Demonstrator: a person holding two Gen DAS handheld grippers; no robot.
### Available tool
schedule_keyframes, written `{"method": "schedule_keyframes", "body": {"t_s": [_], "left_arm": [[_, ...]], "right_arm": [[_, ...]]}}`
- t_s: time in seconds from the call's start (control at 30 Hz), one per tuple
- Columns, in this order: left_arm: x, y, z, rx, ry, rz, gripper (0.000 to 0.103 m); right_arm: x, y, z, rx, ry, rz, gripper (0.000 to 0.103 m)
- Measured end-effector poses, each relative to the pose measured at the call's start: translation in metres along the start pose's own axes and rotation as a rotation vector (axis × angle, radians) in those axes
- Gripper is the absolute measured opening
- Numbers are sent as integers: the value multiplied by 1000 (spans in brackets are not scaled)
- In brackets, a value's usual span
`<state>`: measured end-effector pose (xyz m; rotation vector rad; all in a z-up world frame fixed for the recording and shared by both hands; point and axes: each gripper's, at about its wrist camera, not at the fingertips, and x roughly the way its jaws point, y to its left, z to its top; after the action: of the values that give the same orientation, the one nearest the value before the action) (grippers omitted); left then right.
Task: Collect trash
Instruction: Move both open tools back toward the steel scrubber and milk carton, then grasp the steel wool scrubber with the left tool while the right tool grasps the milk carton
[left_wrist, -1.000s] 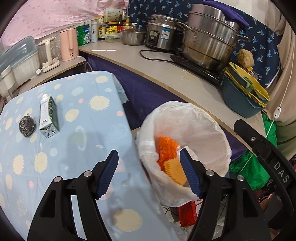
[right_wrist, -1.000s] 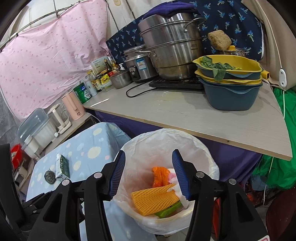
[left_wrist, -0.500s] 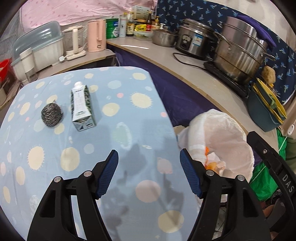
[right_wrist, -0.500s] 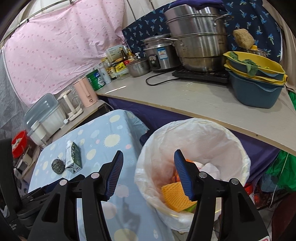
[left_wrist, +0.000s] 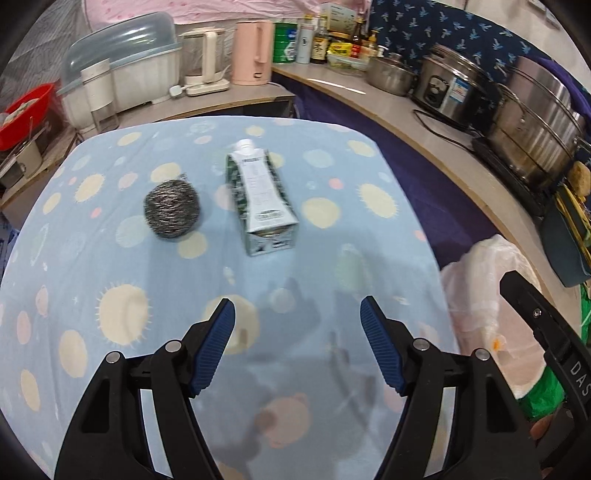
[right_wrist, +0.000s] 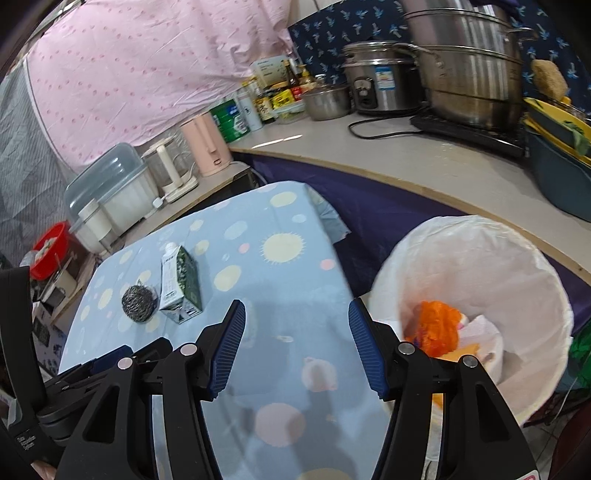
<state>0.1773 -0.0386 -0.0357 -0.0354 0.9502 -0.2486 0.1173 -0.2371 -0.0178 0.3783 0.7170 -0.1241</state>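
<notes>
Two claws hang over the spotted blue cloth of the surface (left_wrist: 110, 280), both released and grasping nothing. The left claw (left_wrist: 297, 345) has its blue ribbed pads spread wide with only bare cloth between them. The right claw (right_wrist: 296, 349) also has cloth alone in its gap, its right pad near the rim of the bin.

Beyond the left claw, well apart from it, a drink carton (left_wrist: 263, 201) lies on its side on the cloth, its white cap pointing away and its flat base toward the camera. Just beside the carton, to its left, sits a steel wool scourer (left_wrist: 172, 209); from the right wrist view the two look almost touching, though I cannot tell whether they do.

Off the right edge of the surface stands a trash bin lined with a white plastic bag (right_wrist: 476, 236). Inside it lie a crumpled orange bag (right_wrist: 434, 326), white paper and a yellow-orange piece.

Farther out, a counter (right_wrist: 424, 162) carries a pink kettle (left_wrist: 254, 51), bottles, a rice cooker (right_wrist: 380, 86) and a large steel steamer pot (right_wrist: 469, 62).
</notes>
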Motion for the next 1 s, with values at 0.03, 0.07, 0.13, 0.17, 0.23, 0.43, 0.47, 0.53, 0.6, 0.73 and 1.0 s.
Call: {"method": "schedule_keyframes", "body": {"t_s": [0.03, 0.07, 0.13, 0.17, 0.23, 0.43, 0.47, 0.53, 0.6, 0.73, 1.0], "left_arm": [[2, 7, 1, -10, 1, 8, 68], [4, 16, 2, -22, 1, 19, 70], [7, 29, 5, -37, -3, 38, 73], [9, 38, 6, -47, -6, 50, 74], [13, 51, 9, -62, -10, 67, 77], [26, 96, 19, -129, -11, 104, 84], [29, 103, 21, -138, -10, 106, 84], [34, 114, 25, -151, -7, 111, 84], [37, 123, 28, -164, -6, 111, 84], [44, 134, 35, -179, -1, 95, 86], [58, 136, 49, -160, -11, 86, 87]], "right_arm": [[6, 7, -1, -9, 9, 6, 57], [11, 12, -1, -16, 16, 12, 58], [21, 23, -3, -28, 30, 22, 61], [27, 29, -4, -35, 37, 27, 62], [39, 40, -5, -52, 54, 36, 63], [75, 71, -10, -90, 102, 60, 66], [81, 75, -10, -96, 107, 62, 67], [92, 84, -10, -104, 117, 69, 69], [101, 91, -9, -108, 127, 79, 70], [118, 110, -7, -131, 138, 98, 70], [145, 130, -3, -147, 155, 109, 70]]}}
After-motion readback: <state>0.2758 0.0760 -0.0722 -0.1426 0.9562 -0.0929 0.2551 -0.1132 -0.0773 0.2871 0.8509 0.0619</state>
